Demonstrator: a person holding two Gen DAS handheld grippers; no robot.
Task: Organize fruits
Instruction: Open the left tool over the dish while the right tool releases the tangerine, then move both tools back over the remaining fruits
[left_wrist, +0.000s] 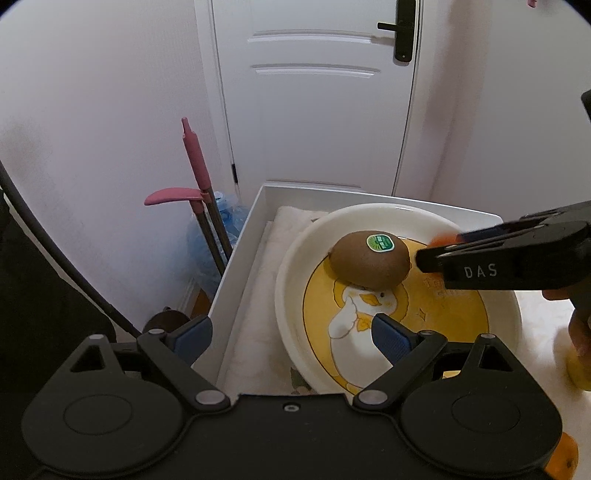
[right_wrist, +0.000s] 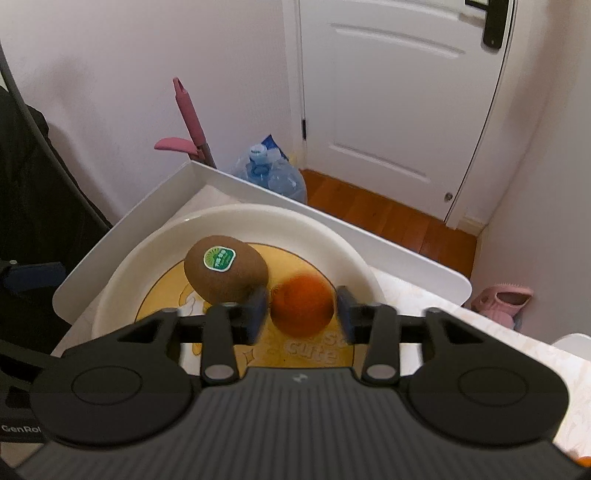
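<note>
The right hand-held gripper (right_wrist: 300, 308), jaws parted, straddles an orange (right_wrist: 301, 304) beside a kiwi (right_wrist: 225, 269) in the bowl (right_wrist: 147, 243).

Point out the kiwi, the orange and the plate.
kiwi (right_wrist: 225, 269): right wrist view, brown skin below its sticker.
orange (right_wrist: 301, 306): right wrist view, blurred middle.
plate (left_wrist: 295, 258): left wrist view, white rim.

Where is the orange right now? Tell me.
In the right wrist view the orange sits in the plate, just right of the kiwi, between the right tongs' open pads, which stand clear of it.
</note>
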